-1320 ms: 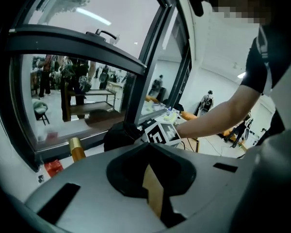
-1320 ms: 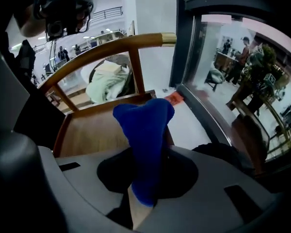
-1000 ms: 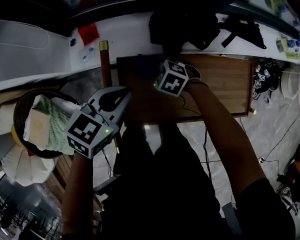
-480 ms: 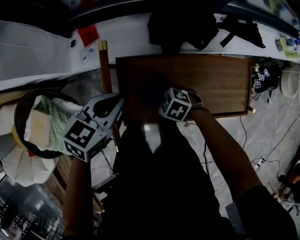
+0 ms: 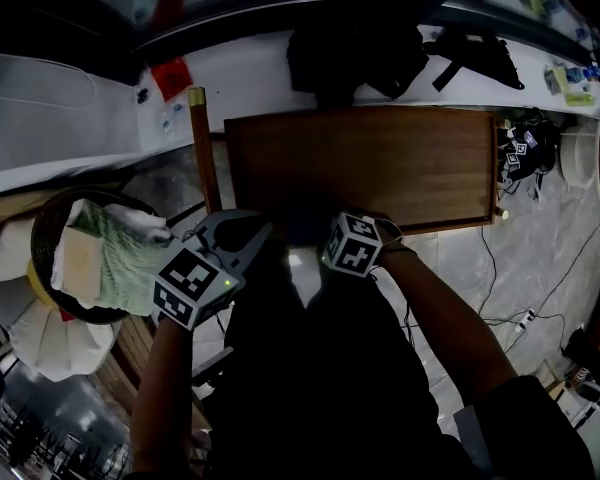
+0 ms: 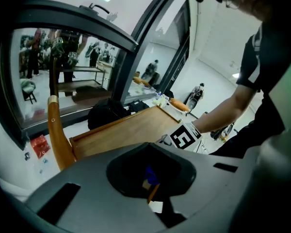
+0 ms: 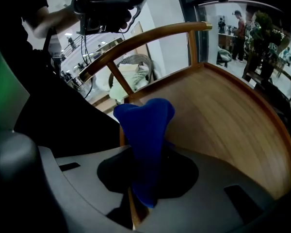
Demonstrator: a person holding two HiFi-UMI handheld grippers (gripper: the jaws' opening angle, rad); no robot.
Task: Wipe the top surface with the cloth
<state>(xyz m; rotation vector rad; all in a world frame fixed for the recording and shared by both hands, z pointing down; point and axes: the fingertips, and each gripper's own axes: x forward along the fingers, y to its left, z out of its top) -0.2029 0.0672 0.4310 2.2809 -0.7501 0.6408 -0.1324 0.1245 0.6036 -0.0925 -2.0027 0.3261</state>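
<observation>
Pulled back to the near edge of the table, the right gripper pinches the soft, limp cloth mid-fold; the left gripper is closed, empty.

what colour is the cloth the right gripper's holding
Plain deep blue. The cloth shows best in the right gripper view.

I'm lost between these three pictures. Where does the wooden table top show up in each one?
Head view: the wooden table top lies upper centre.
Left gripper view: mid-picture, a slanted board below the window.
Right gripper view: the right half, behind the blue cloth pinched in the right gripper jaws.
Shared landmark: the curved wooden chair rail beside one short end of the top.
</observation>
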